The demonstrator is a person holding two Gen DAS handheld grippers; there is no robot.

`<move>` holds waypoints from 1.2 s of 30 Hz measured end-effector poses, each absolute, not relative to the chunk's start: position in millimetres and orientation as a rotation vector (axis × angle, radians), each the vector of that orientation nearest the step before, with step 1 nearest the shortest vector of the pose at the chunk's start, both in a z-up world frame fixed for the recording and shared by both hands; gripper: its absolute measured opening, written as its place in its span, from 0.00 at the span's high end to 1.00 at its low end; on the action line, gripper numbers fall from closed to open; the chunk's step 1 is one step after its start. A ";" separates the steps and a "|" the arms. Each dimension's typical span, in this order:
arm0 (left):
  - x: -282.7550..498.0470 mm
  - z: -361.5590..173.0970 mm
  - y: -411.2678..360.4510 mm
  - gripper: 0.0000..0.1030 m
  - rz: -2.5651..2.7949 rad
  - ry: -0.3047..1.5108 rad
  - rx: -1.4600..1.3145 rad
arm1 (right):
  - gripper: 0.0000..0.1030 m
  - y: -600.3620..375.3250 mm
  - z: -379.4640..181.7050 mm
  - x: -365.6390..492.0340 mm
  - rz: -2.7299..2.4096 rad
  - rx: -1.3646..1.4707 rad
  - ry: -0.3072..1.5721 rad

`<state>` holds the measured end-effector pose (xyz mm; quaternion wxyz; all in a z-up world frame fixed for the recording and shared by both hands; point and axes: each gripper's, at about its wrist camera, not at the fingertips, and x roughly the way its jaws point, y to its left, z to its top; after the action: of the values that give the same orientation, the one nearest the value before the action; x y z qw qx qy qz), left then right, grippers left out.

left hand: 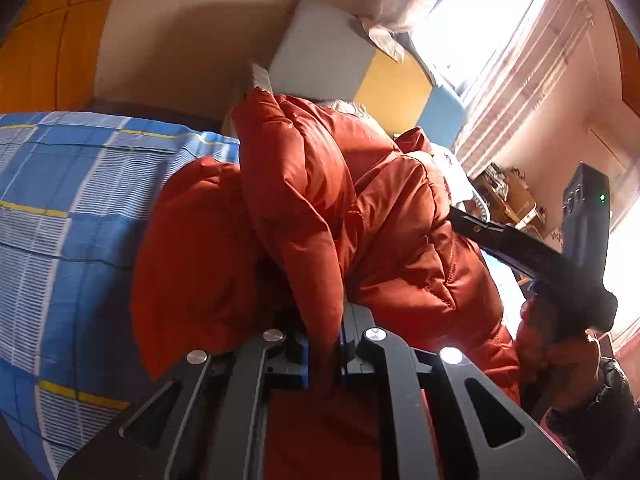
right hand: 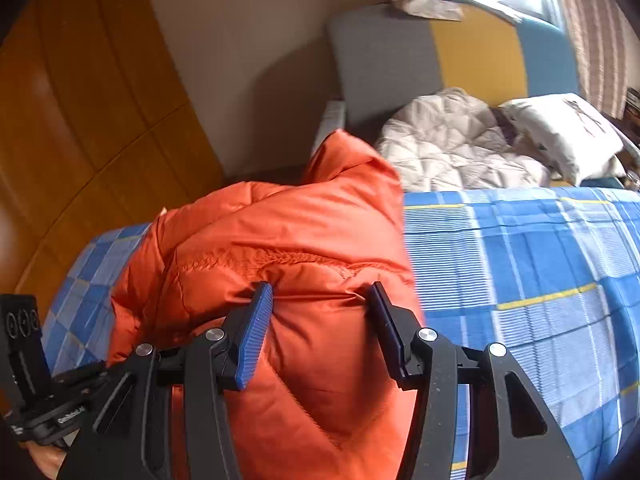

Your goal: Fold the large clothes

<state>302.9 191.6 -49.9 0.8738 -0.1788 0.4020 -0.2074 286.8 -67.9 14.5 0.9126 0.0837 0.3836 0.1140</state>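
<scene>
An orange puffer jacket (left hand: 328, 200) lies bunched on a bed with a blue checked sheet (left hand: 60, 208). My left gripper (left hand: 324, 340) is shut on a fold of the jacket, which rises in front of the camera. In the right wrist view the jacket (right hand: 288, 240) fills the middle. My right gripper (right hand: 320, 300) has its jaws wide apart, pressed against a thick bulge of the jacket that sits between the blue pads (right hand: 256, 336). The right gripper's body (left hand: 560, 256) also shows at the right of the left wrist view.
A white quilted garment (right hand: 452, 148) and a white pillow (right hand: 568, 128) lie at the head of the bed. A grey, yellow and blue headboard (right hand: 440, 56) stands behind. A wooden wardrobe (right hand: 80, 120) is at the left. A bright window with curtains (left hand: 500, 32) is at the right.
</scene>
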 end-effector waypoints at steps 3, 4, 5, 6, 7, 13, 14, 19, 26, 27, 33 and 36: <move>297.6 -56.9 207.5 0.91 -0.426 0.850 -0.391 | 0.50 -49.4 2.6 294.8 0.254 0.121 0.797; 297.7 -60.5 211.9 0.91 -0.415 0.860 -0.399 | 0.50 -43.9 -0.3 295.6 0.247 0.112 0.796; 298.1 -63.1 215.1 0.90 -0.402 0.870 -0.402 | 0.50 -37.9 -4.1 295.7 0.239 0.097 0.797; 298.5 -64.2 217.8 0.90 -0.389 0.874 -0.408 | 0.50 -28.9 -6.5 295.2 0.223 0.065 0.791; 299.0 -65.3 220.1 0.89 -0.382 0.878 -0.414 | 0.50 -21.3 -10.0 295.1 0.205 0.042 0.786; 296.4 -59.7 230.8 0.66 -0.322 0.868 -0.442 | 0.50 6.4 -35.0 293.8 0.163 -0.055 0.770; 294.9 -56.3 233.1 0.54 -0.308 0.860 -0.454 | 0.50 7.7 -38.6 294.6 0.162 -0.061 0.771; 293.2 -40.6 233.1 0.29 -0.293 0.833 -0.501 | 0.50 13.6 -51.0 295.4 0.152 -0.074 0.769; 298.8 -40.3 203.2 0.28 -0.155 0.884 -0.396 | 0.50 5.4 -38.6 296.1 0.187 -0.041 0.796; 300.0 -44.3 200.2 0.27 -0.131 0.892 -0.377 | 0.50 1.6 -35.2 296.1 0.196 -0.030 0.801; 301.7 -57.3 197.9 0.26 -0.096 0.880 -0.364 | 0.50 -23.9 -12.6 295.5 0.255 0.034 0.802; 303.9 -57.1 196.2 0.25 -0.101 0.875 -0.323 | 0.50 -31.6 -0.7 301.7 0.246 0.032 0.765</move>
<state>303.9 196.2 -57.1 0.8920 -0.1556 0.4215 -0.0485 301.7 -31.6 -0.7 0.9203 0.0154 0.3722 0.1197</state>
